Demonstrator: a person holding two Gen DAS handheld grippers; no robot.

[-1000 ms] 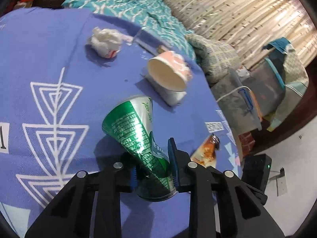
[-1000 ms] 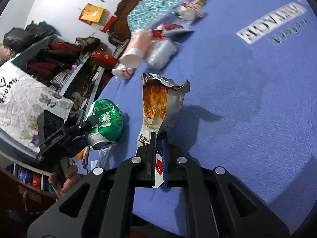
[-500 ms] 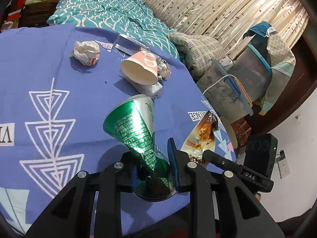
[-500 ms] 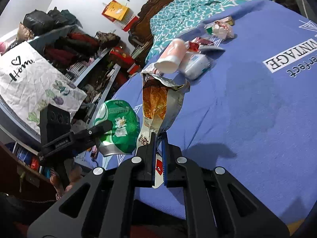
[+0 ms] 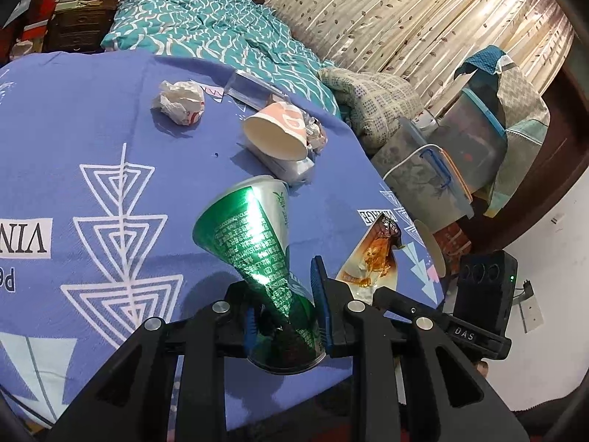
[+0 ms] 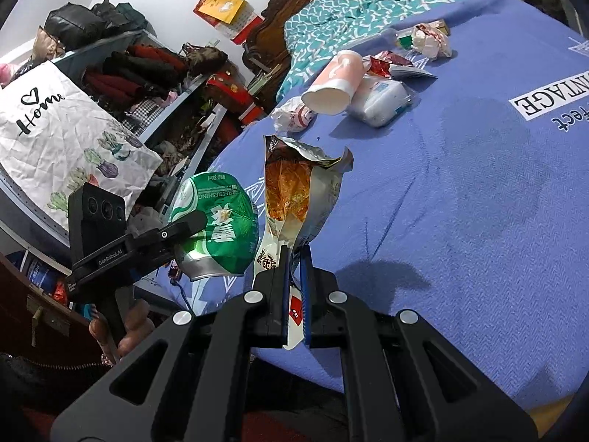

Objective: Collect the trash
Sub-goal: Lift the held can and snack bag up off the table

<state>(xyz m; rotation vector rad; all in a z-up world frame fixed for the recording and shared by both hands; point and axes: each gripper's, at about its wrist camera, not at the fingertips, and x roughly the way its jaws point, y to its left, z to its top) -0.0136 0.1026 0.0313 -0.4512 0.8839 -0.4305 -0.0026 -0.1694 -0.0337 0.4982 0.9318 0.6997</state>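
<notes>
Both hands have risen off the blue tabletop (image 5: 92,140), left gripper (image 5: 285,316) pinching the crushed green can (image 5: 254,243), right gripper (image 6: 294,280) clamping the snack wrapper (image 6: 294,191), freeing both for binning.

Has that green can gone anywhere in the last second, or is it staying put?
Yes. The green can, clamped in the left gripper, has been lifted up and back from the blue bedspread; the paper cup now looks farther off.

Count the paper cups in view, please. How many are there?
1. The paper cup lies on its side on the blue cloth, resting against a white packet. More may be hidden.
</notes>
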